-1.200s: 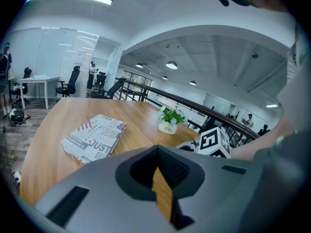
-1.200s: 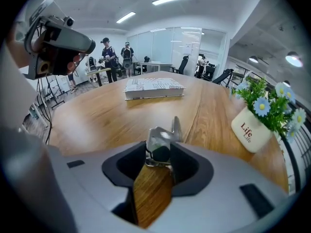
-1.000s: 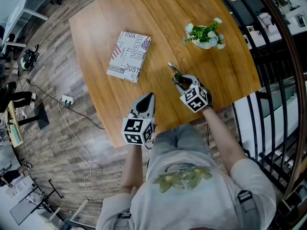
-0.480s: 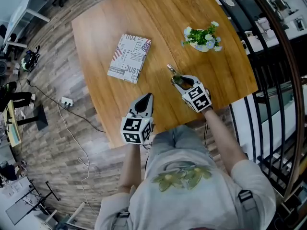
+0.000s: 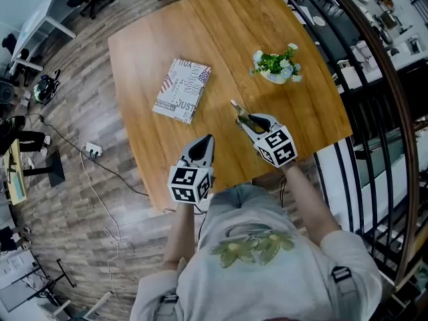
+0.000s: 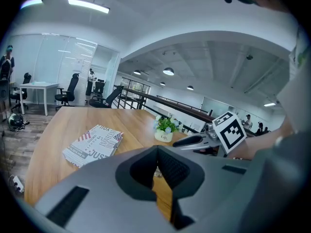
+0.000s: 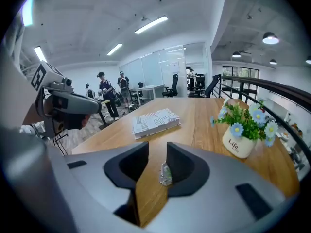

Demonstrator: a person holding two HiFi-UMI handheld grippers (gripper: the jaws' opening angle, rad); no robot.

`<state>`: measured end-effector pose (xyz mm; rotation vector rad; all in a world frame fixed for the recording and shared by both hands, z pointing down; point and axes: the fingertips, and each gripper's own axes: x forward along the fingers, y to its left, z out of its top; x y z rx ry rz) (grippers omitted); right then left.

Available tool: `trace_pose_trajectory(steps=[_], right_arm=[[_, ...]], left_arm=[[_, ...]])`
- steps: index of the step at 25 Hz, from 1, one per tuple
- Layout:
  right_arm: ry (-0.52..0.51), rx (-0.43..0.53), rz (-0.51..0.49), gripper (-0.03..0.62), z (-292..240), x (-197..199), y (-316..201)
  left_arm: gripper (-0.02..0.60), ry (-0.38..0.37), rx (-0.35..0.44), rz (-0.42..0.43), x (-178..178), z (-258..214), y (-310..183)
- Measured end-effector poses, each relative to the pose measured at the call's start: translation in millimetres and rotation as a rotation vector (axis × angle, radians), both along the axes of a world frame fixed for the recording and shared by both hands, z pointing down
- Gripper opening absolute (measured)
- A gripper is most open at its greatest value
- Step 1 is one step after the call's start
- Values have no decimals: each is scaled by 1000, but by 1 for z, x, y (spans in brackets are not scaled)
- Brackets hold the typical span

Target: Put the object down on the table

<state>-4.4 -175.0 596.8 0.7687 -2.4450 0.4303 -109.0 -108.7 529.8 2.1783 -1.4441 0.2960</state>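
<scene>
My right gripper [image 5: 239, 111] hovers low over the wooden table [image 5: 200, 32], near its front right part. Its jaws [image 7: 156, 149] stand apart and are closing, with only bare wood showing through the gap. A small shiny clear piece [image 7: 164, 174] sits against the inner face of the right-hand jaw; I cannot tell whether it is a loose thing or part of the gripper. My left gripper [image 5: 206, 141] is at the table's front edge, and its jaw tips [image 6: 158, 152] meet, so it is shut and holds nothing.
A patterned book [image 5: 182, 90] lies flat on the table to the left. A white pot of flowers [image 5: 275, 67] stands at the right, just beyond the right gripper. A black railing [image 5: 374, 112] runs along the table's right side. Cables [image 5: 100, 179] lie on the floor at the left.
The head view has shifted, so the table sits lower in the picture. The right gripper has crept slightly forward over the table. The left gripper stays at the front edge.
</scene>
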Motion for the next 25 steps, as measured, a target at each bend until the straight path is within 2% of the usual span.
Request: trace_pose_trajectory(steps=[6, 11, 17, 25], right_arm=[[-48, 38, 0, 84, -38, -1, 19], [-95, 120, 37, 10, -74, 5, 29], [-117, 208, 53, 8, -106, 12, 45], [-156, 207, 26, 8, -119, 6, 68]], left_arm=[[14, 31, 37, -4, 10, -25, 5], [14, 42, 83, -5, 19, -45, 9], [14, 28, 115, -38, 19, -55, 18], [14, 38, 118, -70, 23, -58, 35]])
